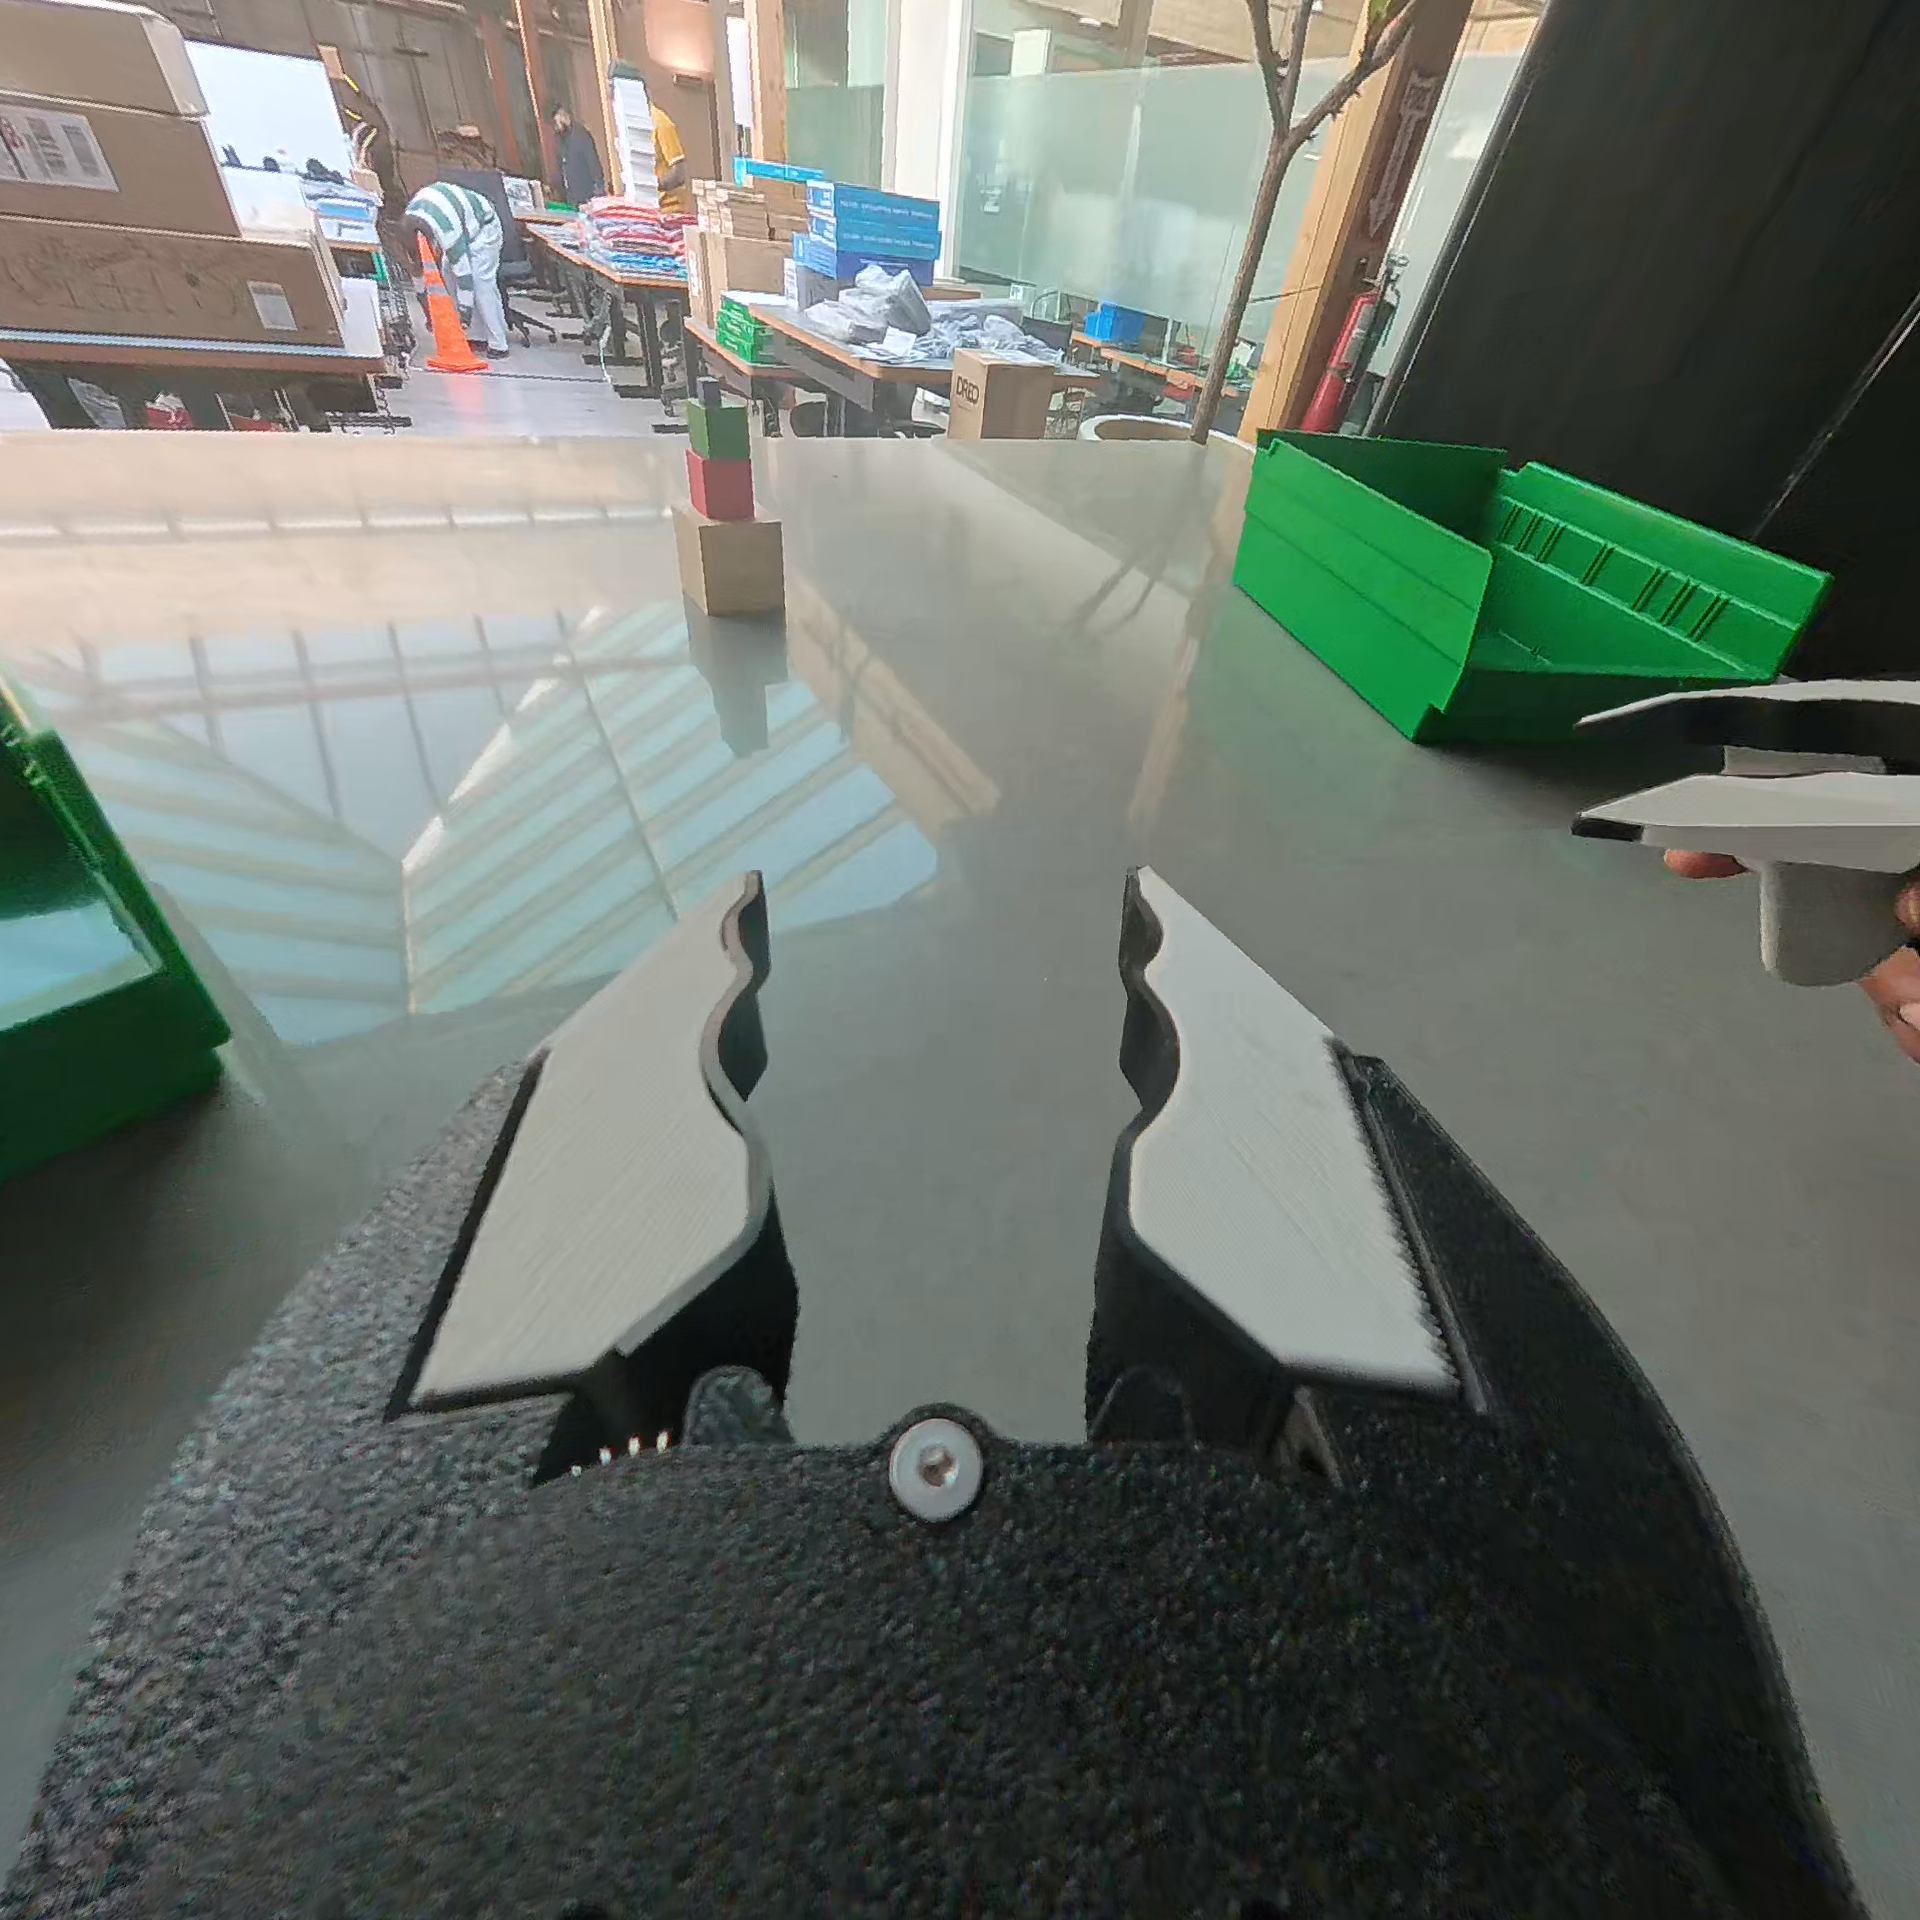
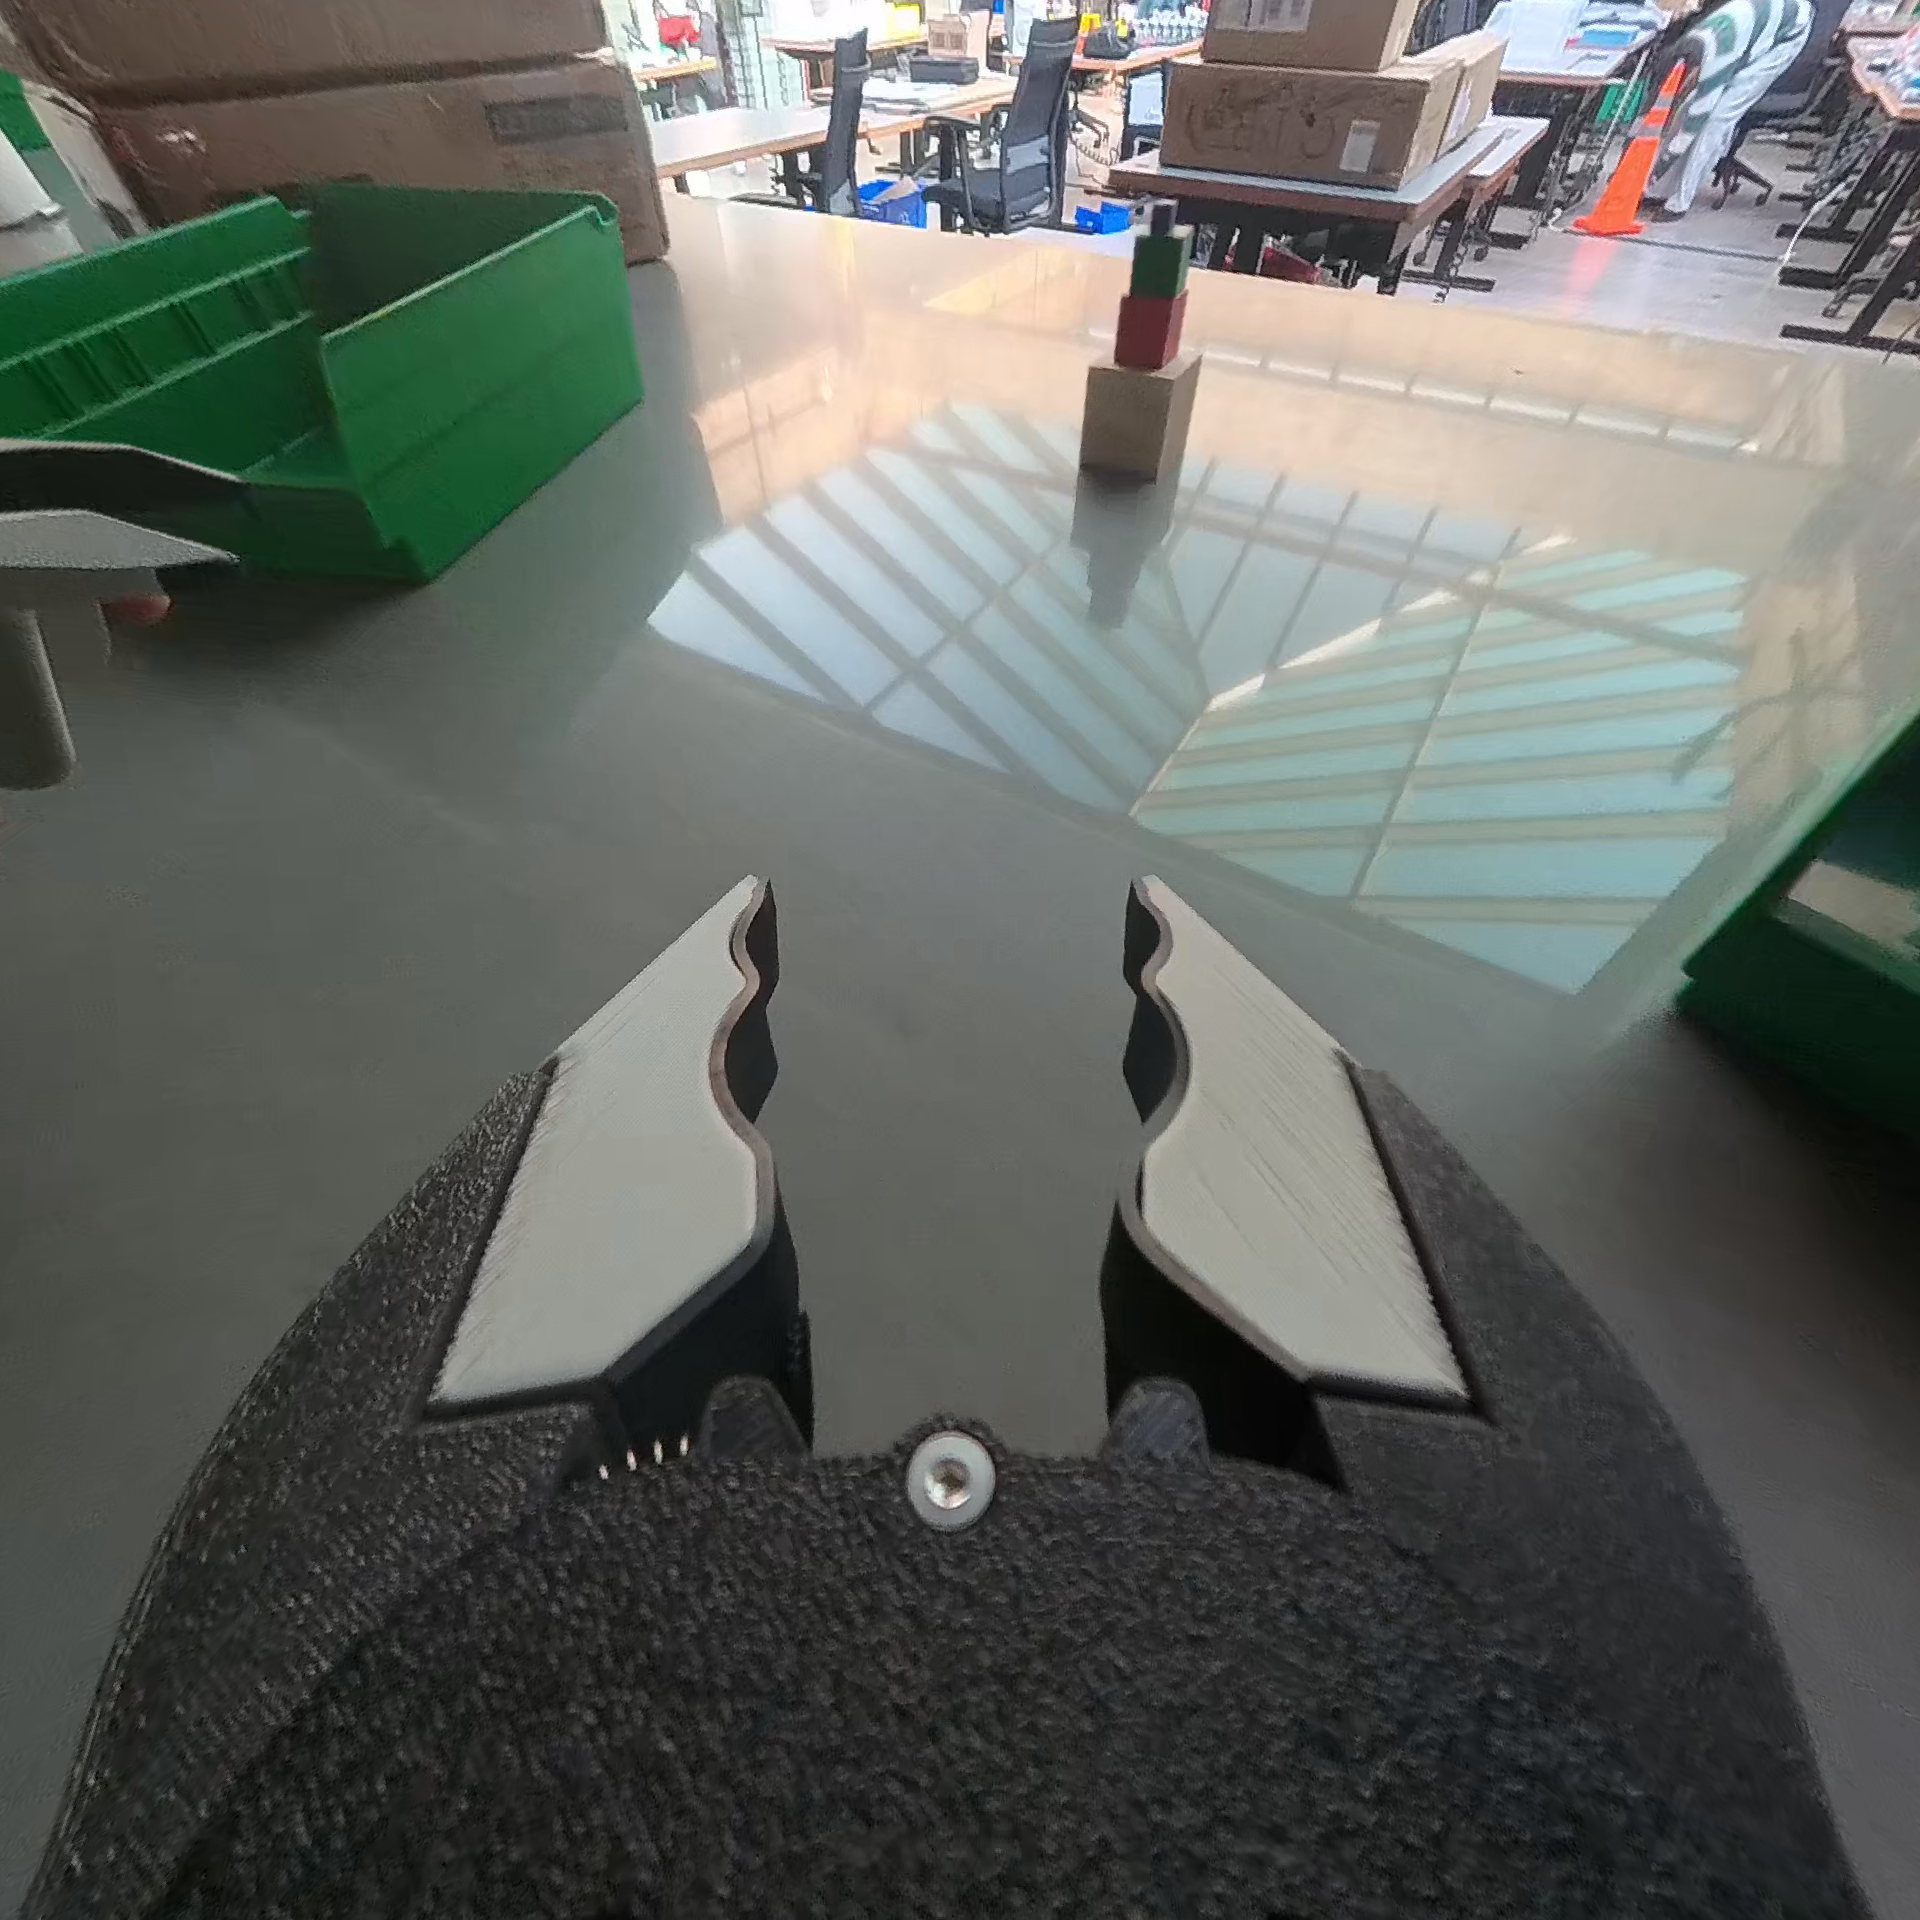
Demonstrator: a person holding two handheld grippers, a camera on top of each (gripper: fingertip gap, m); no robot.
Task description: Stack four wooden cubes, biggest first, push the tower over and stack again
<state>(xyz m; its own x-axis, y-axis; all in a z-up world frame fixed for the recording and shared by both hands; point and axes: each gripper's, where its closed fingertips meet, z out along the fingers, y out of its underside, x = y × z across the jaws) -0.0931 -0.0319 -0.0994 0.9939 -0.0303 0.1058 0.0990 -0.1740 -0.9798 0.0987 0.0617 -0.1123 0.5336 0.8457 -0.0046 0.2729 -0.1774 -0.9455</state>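
**Both claws empty over a glossy surface**

My left claw (image 1: 943, 904) and right claw (image 2: 948, 914) both gape apart, gripping nothing, above the grey surface (image 1: 1039, 727). A green bin (image 1: 1455, 592) lies tipped on its side; what I see of its inside looks empty. A block tower (image 2: 1143, 353) stands well ahead of both claws. Only my left view shows a fire extinguisher (image 1: 1345, 353); only my right shows office chairs (image 2: 1013, 135).

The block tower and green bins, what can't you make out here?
- Block tower: the small dark top piece is too small to identify in either view.
- Green bin: its floor is hidden by its own walls in the left wrist view.
- Second green bin: cut off by the right wrist view's edge.
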